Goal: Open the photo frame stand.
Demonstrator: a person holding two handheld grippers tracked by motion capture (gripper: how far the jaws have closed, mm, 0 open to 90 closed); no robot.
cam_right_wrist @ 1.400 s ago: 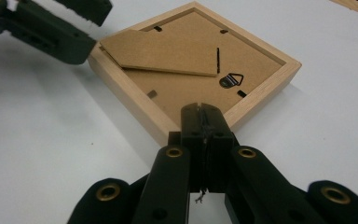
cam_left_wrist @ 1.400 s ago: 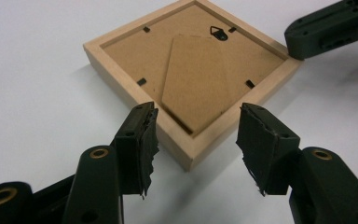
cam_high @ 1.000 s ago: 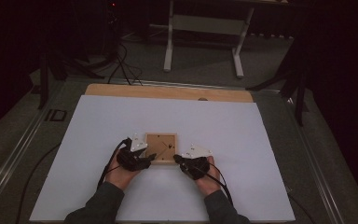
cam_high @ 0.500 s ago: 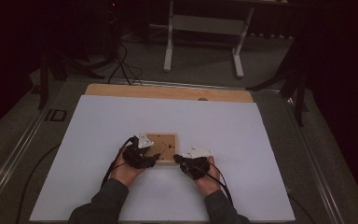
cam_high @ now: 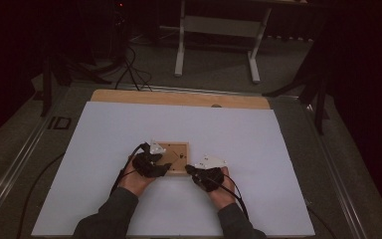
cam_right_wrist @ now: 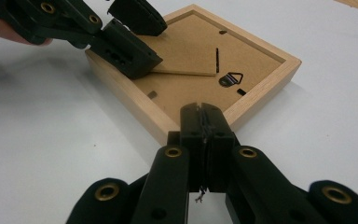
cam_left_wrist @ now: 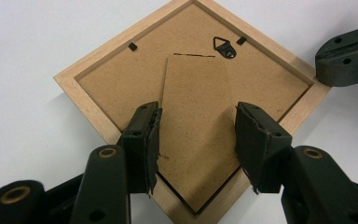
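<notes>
With my left gripper (cam_left_wrist: 198, 140) set over the back of the picture frame (cam_left_wrist: 98, 112), its jaws stand partly apart and straddle the fold-out stand flap (cam_left_wrist: 196, 116), one pad at each long edge; they have just been closing a little, and I judge they are not yet pressing on it. That flap runs straight away from the jaws toward the hanger ring (cam_left_wrist: 224, 47), so its long axis lies along the gripper and the squeeze goes across its width. From the right gripper view the flap's free end looks lifted off the backing (only slightly). My right gripper (cam_right_wrist: 201, 112) has its jaws shut with nothing between them, tips against the frame's near corner. Frame lies face down on the white desk (cam_high: 278, 149), between both hands, left one nearer the flap
</notes>
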